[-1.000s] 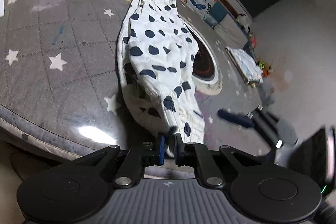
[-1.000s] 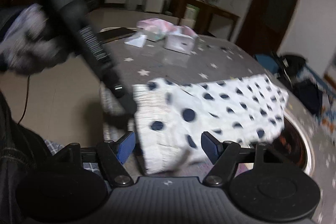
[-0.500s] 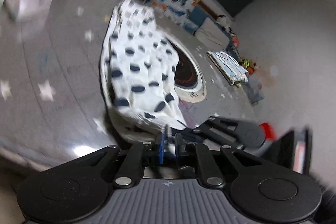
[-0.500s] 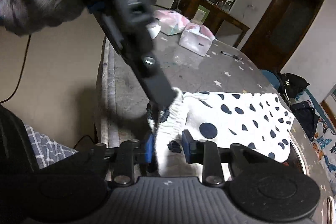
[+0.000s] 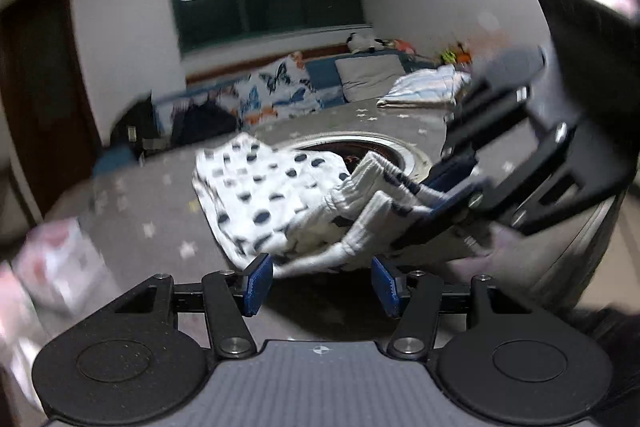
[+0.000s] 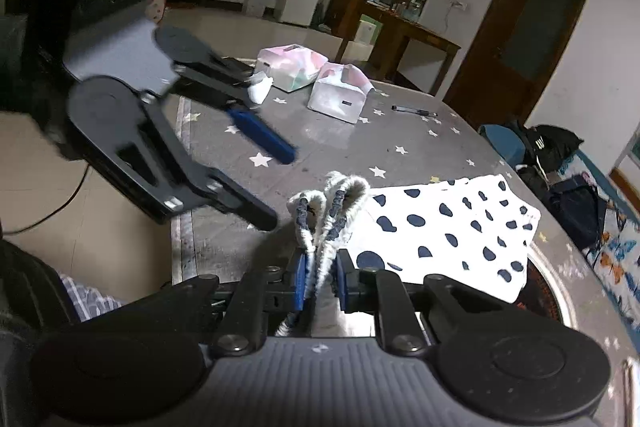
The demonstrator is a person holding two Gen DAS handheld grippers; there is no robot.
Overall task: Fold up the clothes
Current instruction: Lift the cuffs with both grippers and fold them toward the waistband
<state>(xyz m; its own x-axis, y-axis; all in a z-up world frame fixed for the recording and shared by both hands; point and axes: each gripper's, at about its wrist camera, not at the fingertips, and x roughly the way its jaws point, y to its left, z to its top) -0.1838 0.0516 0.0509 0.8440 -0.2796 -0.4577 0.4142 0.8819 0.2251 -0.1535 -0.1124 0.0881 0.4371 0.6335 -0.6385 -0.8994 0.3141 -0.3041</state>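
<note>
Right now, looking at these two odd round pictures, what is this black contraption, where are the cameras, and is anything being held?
There is no robot here: a person carries a two-fingered clamp in each hand, with a wide-angle camera on each looking along its fingers. In the right-hand camera's picture, the right gripper is pinched shut on the bunched edge of a white garment with dark spots, which lies on a grey star-patterned table cover. The left gripper, seen in its own picture, has just opened and holds nothing. Two tissue boxes and a pen sit further back.
</note>
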